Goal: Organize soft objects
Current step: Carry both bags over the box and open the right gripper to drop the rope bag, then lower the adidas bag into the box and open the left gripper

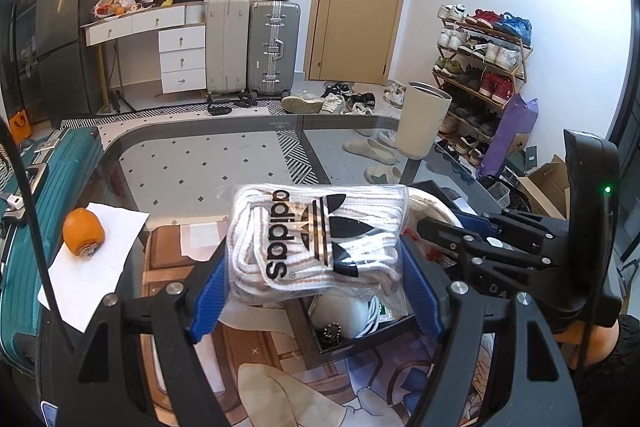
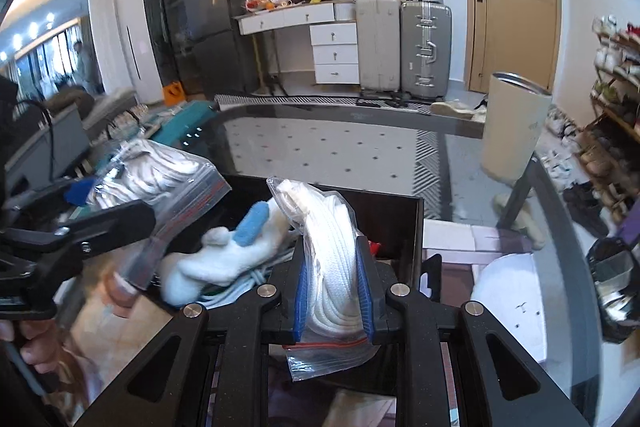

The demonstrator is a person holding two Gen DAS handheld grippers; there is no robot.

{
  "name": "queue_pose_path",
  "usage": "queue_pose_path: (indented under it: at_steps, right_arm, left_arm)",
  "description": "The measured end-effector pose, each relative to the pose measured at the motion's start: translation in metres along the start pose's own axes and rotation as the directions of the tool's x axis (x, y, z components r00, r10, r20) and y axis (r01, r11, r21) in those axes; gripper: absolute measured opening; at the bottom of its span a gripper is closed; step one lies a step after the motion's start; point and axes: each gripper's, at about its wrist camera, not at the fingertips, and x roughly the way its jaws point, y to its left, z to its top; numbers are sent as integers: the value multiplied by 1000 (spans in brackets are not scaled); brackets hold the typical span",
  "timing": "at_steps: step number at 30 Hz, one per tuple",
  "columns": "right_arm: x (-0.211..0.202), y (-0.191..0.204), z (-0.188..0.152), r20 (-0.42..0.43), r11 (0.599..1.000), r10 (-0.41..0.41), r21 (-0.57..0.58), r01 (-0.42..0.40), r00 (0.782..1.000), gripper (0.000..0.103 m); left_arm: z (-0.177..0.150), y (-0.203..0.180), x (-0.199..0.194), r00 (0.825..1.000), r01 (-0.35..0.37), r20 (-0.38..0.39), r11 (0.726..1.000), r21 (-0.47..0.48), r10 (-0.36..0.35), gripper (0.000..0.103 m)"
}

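My left gripper (image 1: 316,259) is shut on a clear bag of white Adidas socks (image 1: 316,239) and holds it above a black box (image 1: 360,343). In the right wrist view that bag (image 2: 160,175) and the left gripper (image 2: 92,223) show at the left. My right gripper (image 2: 332,267) is shut on a second bag of white socks (image 2: 332,247), held upright over the black box (image 2: 400,215). A white and blue sock (image 2: 228,255) lies in the box. The right gripper also shows in the left wrist view (image 1: 448,227), beside my bag.
A glass table (image 1: 240,131) carries a cream cup (image 1: 424,123), an orange fruit (image 1: 83,231) on white paper (image 1: 92,267), and a white cap (image 2: 516,291). A teal suitcase (image 1: 24,227) stands at the left. A shoe rack (image 1: 480,67) is at the right.
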Motion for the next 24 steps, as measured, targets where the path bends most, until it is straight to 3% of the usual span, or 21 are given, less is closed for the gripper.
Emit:
queue_pose_path:
  at_steps: [12, 16, 21, 24]
  right_arm:
    - [22, -7, 8, -61, 1000, 18, 8, -17, 998, 21]
    - [6, -2, 6, -32, 999, 7, -34, -8, 999, 44]
    - [-12, -3, 5, 9, 992, -83, -95, 84, 996, 58]
    - [-12, -10, 5, 0, 995, -63, -79, 63, 998, 59]
  left_arm:
    - [-1, -2, 5, 1000, 13, -14, 1000, 10, -13, 77]
    - [-2, -2, 6, 1000, 17, -18, 1000, 19, -16, 77]
    - [-3, -8, 10, 999, 22, -27, 999, 38, -21, 77]
    - [-5, -13, 13, 999, 28, -42, 998, 51, -26, 77]
